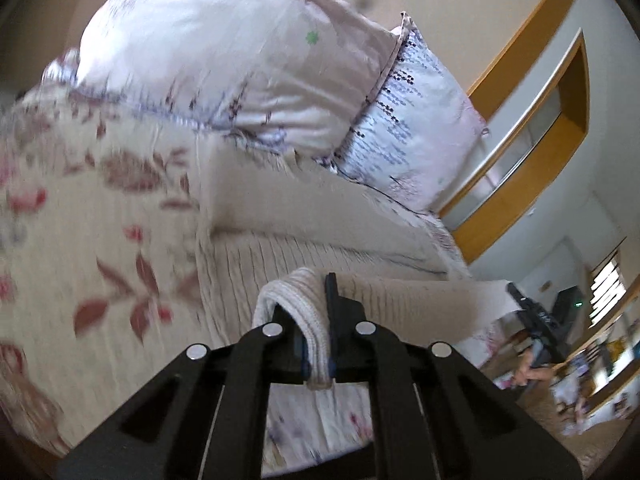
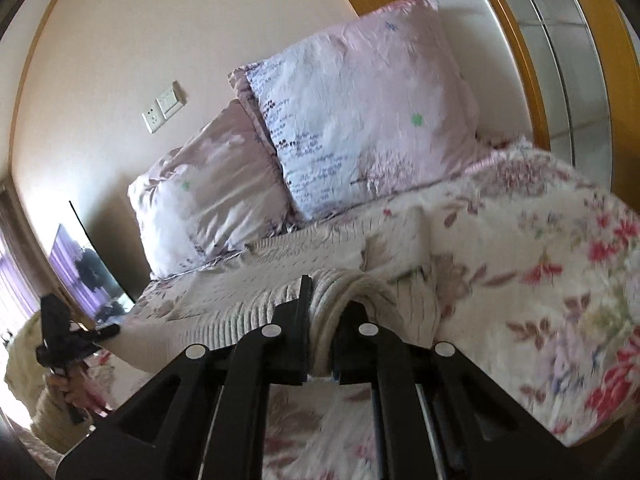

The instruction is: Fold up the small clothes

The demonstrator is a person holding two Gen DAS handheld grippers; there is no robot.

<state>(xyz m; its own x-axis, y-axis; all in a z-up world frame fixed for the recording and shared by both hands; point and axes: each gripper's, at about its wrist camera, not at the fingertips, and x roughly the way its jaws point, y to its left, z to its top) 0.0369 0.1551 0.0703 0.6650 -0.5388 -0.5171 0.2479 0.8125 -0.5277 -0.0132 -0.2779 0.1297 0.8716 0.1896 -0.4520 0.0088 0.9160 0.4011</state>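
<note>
Left gripper [image 1: 316, 332]: jaws clamped on a rolled ribbed hem of the cream ribbed-knit garment [image 1: 384, 300]. The fold loops out over the left finger and a short tab of the knit hangs out below the jaws

Right gripper [image 2: 322, 332]: jaws clamped on a bunched, rope-like edge of the same cream knit [image 2: 240, 312], pinched tight between the two fingers

Garment is stretched between the two grippers, lifted off the bed. In the left wrist view the cloth runs right from the jaws toward the right gripper [image 1: 536, 316], seen at the far end with the person's right hand [image 1: 528, 372] on its grip. In the right wrist view it runs left toward the left gripper [image 2: 64, 336], held by the left hand [image 2: 70, 390] in a cream knit sleeve

Under and behind the garment: bed with a cream quilted bedspread printed with red and pink flowers [image 1: 100, 240], partly turned back into a thick fold just beyond the jaws. Motion blur on the print, detail soft

Further back, at the head of the bed: two pale pink satin pillows with a branch-and-script print, the larger [image 2: 368, 112] leaning over the smaller [image 2: 208, 200]

Far: beige wall with a white switch and socket plate [image 2: 164, 106], a dark flat screen [image 2: 92, 268] low at left, wooden-framed glass doors [image 1: 532, 144] at right
</note>
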